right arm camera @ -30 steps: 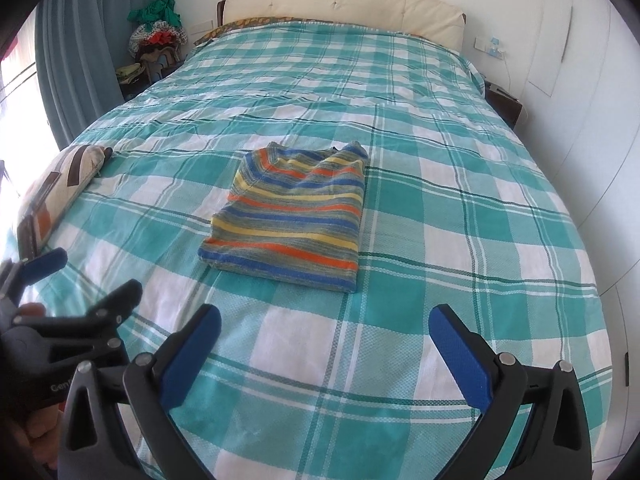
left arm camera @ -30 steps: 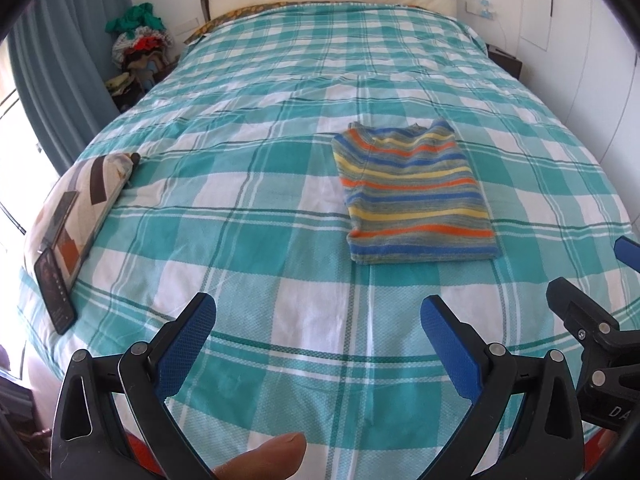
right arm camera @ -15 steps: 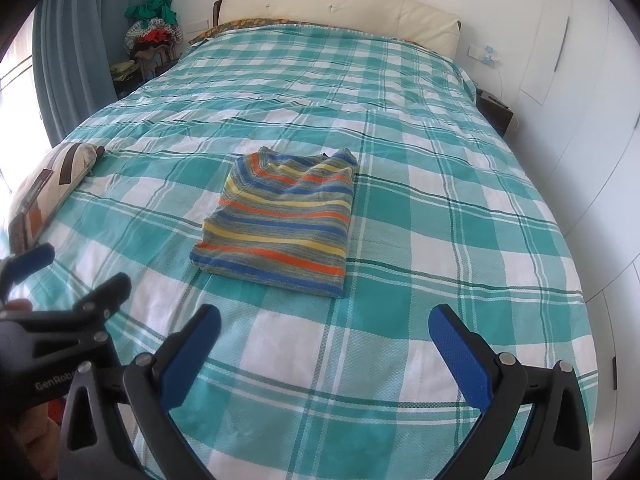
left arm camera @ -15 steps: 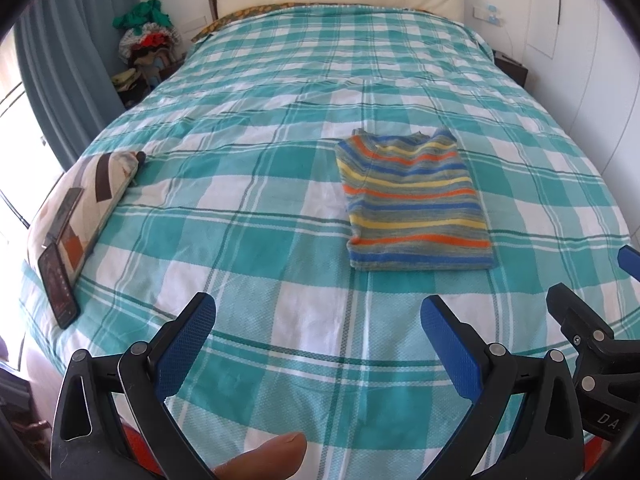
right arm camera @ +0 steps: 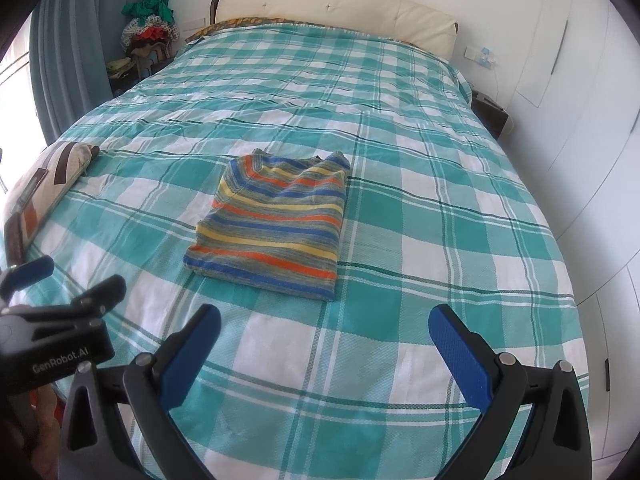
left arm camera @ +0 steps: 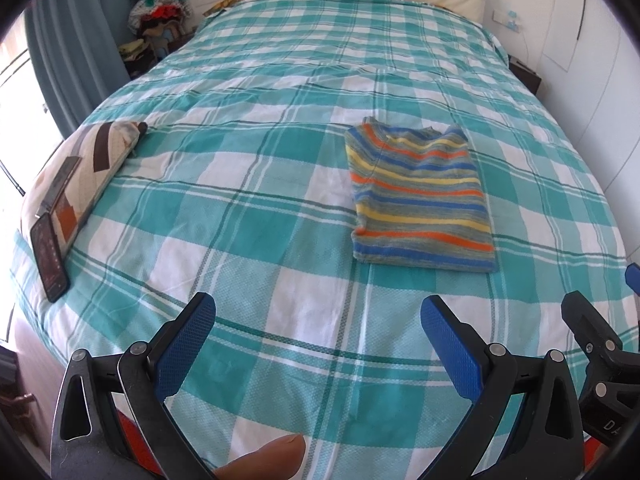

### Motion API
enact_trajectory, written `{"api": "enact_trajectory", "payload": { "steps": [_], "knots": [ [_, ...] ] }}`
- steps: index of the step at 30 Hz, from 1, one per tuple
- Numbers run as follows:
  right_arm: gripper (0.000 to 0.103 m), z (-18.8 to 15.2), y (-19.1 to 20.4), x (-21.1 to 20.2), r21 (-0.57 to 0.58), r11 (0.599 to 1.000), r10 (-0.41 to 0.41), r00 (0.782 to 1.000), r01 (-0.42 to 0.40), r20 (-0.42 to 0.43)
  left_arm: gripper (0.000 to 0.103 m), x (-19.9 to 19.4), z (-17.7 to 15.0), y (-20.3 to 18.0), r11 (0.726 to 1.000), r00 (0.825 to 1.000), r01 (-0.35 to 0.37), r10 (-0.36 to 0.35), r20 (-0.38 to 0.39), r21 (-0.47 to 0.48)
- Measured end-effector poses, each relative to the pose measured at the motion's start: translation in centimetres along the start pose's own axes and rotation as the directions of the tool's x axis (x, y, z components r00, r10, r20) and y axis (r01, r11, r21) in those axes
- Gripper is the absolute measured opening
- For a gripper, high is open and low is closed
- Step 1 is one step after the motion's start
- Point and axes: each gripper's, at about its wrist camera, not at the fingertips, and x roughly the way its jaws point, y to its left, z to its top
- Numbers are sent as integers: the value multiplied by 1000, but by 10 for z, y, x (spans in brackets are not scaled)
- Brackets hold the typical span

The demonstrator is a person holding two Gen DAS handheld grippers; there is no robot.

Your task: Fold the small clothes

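Note:
A small striped shirt (left arm camera: 420, 200), blue, orange, yellow and grey, lies folded into a flat rectangle on the teal and white checked bedspread (left arm camera: 256, 208). It also shows in the right wrist view (right arm camera: 276, 216). My left gripper (left arm camera: 318, 320) is open and empty, held above the bed's near edge, well short of the shirt. My right gripper (right arm camera: 324, 330) is open and empty, also near the front edge, short of the shirt. Each gripper shows at the side of the other's view.
A patterned cushion (left arm camera: 76, 176) lies at the bed's left edge with a phone (left arm camera: 50, 256) leaning on it. A pile of clothes (left arm camera: 156, 16) sits by the blue curtain at the far left. White cupboards (right arm camera: 580, 100) line the right side.
Both grippers have drawn back and risen slightly from the bed, so the folded shirt looks farther off. The shirt has not moved. Both grippers stay open.

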Motion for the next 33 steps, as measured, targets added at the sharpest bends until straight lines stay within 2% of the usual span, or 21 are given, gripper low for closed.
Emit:
{"api": "enact_trajectory", "payload": {
  "steps": [4, 6, 10, 18, 23, 33],
  "knots": [
    [102, 1, -1, 0, -1, 1000, -2, 1000, 2, -4, 103, -1, 0, 2, 1000, 999, 10, -10, 32, -12],
    [102, 2, -2, 1, 1, 1000, -2, 1000, 2, -9, 103, -3, 1, 2, 1000, 998, -7, 7, 55, -4],
    [102, 5, -4, 3, 5, 1000, 13, 1000, -12, -20, 103, -4, 5, -7, 997, 999, -32, 30, 40, 63],
    [102, 8, -4, 6, 5, 1000, 23, 998, -23, -55, 103, -1, 12, -9, 998, 1000, 13, -13, -2, 59],
    [102, 9, -6, 6, 20, 999, 26, 997, -25, -71, 103, 1, 13, -14, 998, 1000, -4, 4, 1, 57],
    [102, 15, -7, 7, 48, 998, 37, 997, -34, -65, 101, 4, 13, -15, 998, 999, 24, -23, -25, 57]
  ]
}}
